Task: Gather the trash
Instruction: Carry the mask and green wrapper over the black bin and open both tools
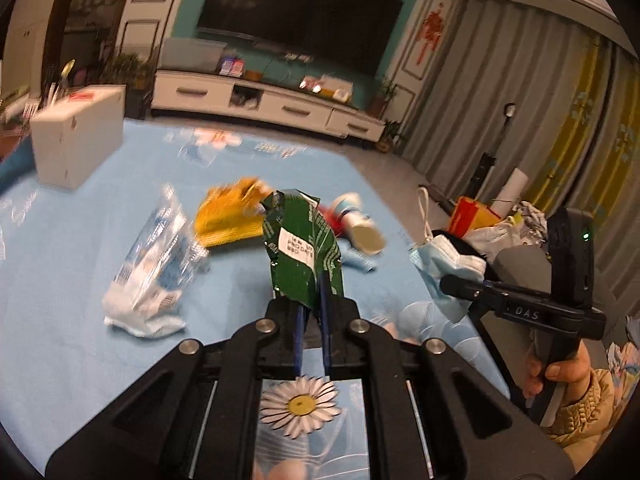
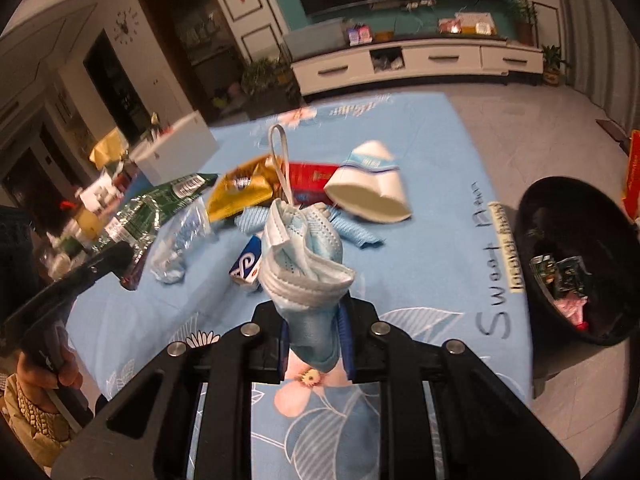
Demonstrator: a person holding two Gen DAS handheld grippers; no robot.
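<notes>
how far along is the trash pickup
Done: some wrappers already lie in the black bin. In hand: left gripper pinches a green wrapper, right gripper a face mask. Left on the table: yellow packet, paper cup, clear plastic bag.

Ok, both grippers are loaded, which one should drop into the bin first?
Right, probably. The right gripper, shut on the face mask, has the black bin just off its side; the left gripper holds the green wrapper farther away.

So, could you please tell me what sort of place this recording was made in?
Most likely a home living room: a large dark television screen hangs above a long white low drawer cabinet, grey floor-length curtains cover one wall, and a light blue flowered cloth covers the table.
</notes>
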